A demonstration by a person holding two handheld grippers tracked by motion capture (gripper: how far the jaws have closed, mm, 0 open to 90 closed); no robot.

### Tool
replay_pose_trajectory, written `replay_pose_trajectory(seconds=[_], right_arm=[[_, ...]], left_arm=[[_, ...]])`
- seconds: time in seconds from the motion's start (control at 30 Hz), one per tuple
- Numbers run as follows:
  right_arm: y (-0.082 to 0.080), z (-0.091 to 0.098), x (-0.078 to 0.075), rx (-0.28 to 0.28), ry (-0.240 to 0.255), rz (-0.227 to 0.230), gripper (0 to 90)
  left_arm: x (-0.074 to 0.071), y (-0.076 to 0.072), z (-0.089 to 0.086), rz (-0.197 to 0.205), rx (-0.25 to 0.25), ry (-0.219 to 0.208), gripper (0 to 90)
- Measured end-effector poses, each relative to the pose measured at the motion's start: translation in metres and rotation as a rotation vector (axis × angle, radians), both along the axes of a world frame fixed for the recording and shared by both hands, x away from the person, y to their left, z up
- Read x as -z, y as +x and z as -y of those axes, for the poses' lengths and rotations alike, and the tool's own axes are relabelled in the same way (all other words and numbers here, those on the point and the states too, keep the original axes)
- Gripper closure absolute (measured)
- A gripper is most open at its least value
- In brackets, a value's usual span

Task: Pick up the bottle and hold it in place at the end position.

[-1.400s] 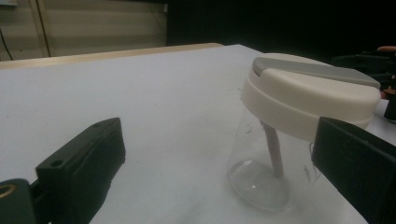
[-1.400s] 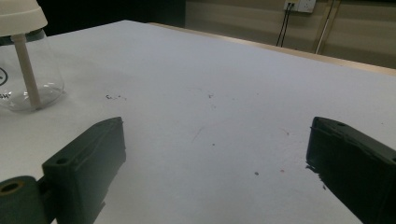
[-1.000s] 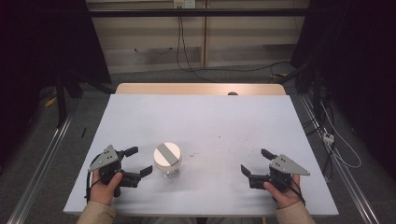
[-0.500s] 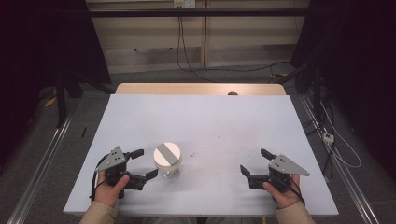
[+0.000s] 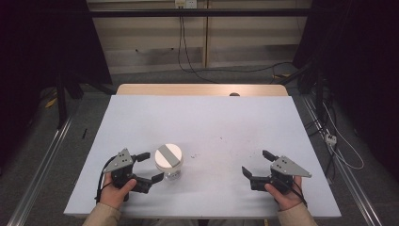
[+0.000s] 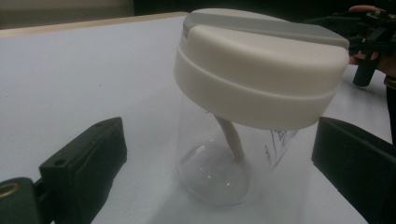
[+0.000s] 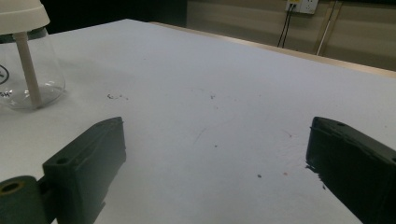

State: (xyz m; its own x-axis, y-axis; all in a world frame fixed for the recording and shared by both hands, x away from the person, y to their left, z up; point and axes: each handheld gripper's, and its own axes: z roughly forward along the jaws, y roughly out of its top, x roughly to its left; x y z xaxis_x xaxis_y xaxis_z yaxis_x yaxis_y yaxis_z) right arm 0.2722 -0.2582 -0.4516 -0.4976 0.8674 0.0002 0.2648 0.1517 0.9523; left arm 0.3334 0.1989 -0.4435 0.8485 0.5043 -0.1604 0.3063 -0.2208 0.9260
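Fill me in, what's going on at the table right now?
A person holds a tool in each hand. The left tool is open, its jaws either side of a clear jar with a white lid, not yet touching it. The right tool rests open on the table, well apart from the jar.

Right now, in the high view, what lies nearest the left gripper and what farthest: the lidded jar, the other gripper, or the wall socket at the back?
1. Clear jar with white lid: just right of the left gripper, between its open jaws.
2. Right gripper: across the table's near edge, to the right.
3. Wall socket: far back, on the wall beyond the table.
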Motion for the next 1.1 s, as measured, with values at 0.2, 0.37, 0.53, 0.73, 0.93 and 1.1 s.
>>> replay_pose_trajectory(seconds=[0.2,0.37,0.53,0.73,0.93,1.1], right_arm=[[0.000,0.000,0.000,-0.004,-0.005,0.000,4.3],[0.000,0.000,0.000,0.000,-0.003,-0.001,4.4],[0.000,0.001,0.000,0.003,-0.001,-0.001,4.3],[0.000,0.001,0.000,0.002,0.000,-0.003,4.4],[0.000,0.001,0.001,0.002,-0.002,-0.004,4.4],[0.000,0.001,0.001,0.004,-0.003,-0.003,4.4]], left_arm=[[0.003,0.001,0.006,-0.012,0.017,0.015,3.2],[0.004,0.002,0.011,-0.011,0.006,0.023,3.4],[0.005,0.003,0.019,-0.015,0.006,0.039,3.4],[0.007,0.004,0.028,-0.010,-0.003,0.061,3.4],[0.008,0.005,0.038,0.001,-0.020,0.081,3.9],[0.009,0.006,0.043,-0.002,-0.039,0.084,4.7]])
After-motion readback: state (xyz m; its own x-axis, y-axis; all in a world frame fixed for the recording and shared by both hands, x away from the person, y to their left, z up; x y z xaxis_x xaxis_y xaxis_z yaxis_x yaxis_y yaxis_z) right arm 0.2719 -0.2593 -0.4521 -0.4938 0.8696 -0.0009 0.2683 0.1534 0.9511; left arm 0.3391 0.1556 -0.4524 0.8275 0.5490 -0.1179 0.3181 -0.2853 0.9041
